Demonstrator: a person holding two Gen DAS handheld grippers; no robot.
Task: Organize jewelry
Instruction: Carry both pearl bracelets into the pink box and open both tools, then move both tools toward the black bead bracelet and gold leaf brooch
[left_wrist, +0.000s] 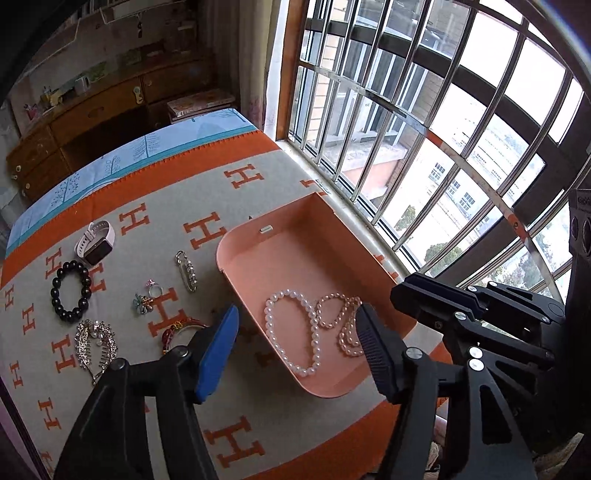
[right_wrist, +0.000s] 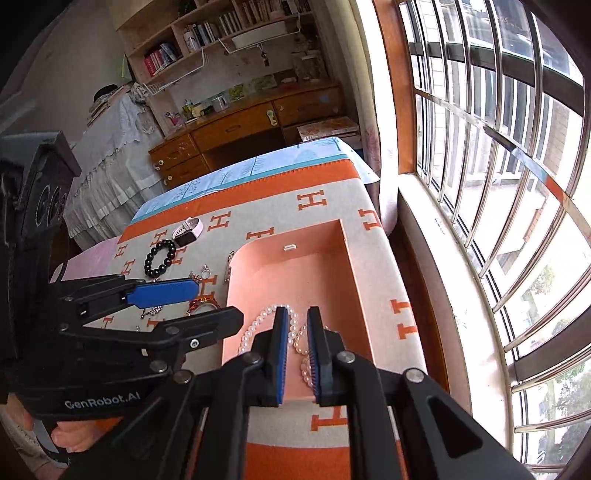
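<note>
Over pink tray (left_wrist: 236, 258): left tool (left_wrist: 295, 332) gaping, empty; right tool (right_wrist: 297, 345) nearly closed, empty; hand (right_wrist: 70, 435) only right view.

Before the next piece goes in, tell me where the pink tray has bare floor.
The far half of the pink tray is bare, from the white pearl strand back to the small clasp on the rear wall. The near end is crowded: white pearl strand and pinkish pearl strand lie side by side there.

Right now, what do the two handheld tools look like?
Both tools, left and right, are black plastic linkage frames with silver pivot screws and long flat fingers faced with ribbed blue pads. White "GenRobot.AI" lettering marks the left tool's body. No cables or sleeves show.
</note>
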